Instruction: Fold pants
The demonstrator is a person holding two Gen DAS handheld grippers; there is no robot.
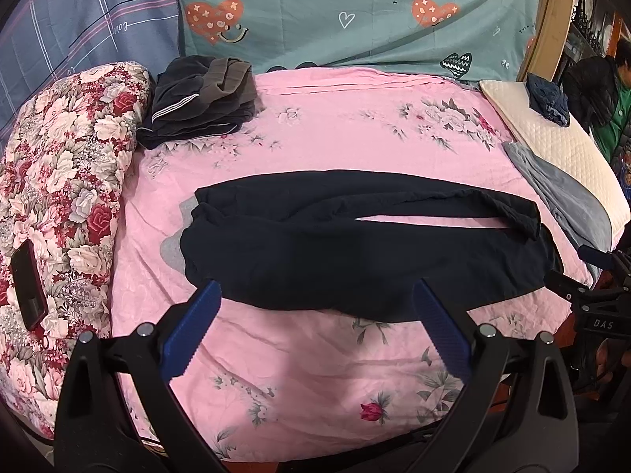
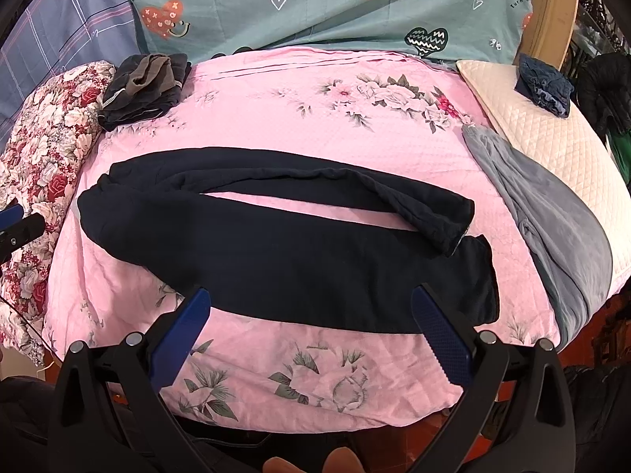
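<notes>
Pants (image 1: 355,248), dark navy, are lying lengthwise across the middle of the pink floral bedsheet (image 1: 315,374), waist toward the left, one leg laid partly over the other with a pink gap showing between them, probably spread this way so the legs can be matched before folding. Left gripper (image 1: 315,299) and right gripper (image 2: 311,307) are both hovering at the near edge of the cloth, jaws spread wide and holding nothing, seemingly lining up for a first pinch.
</notes>
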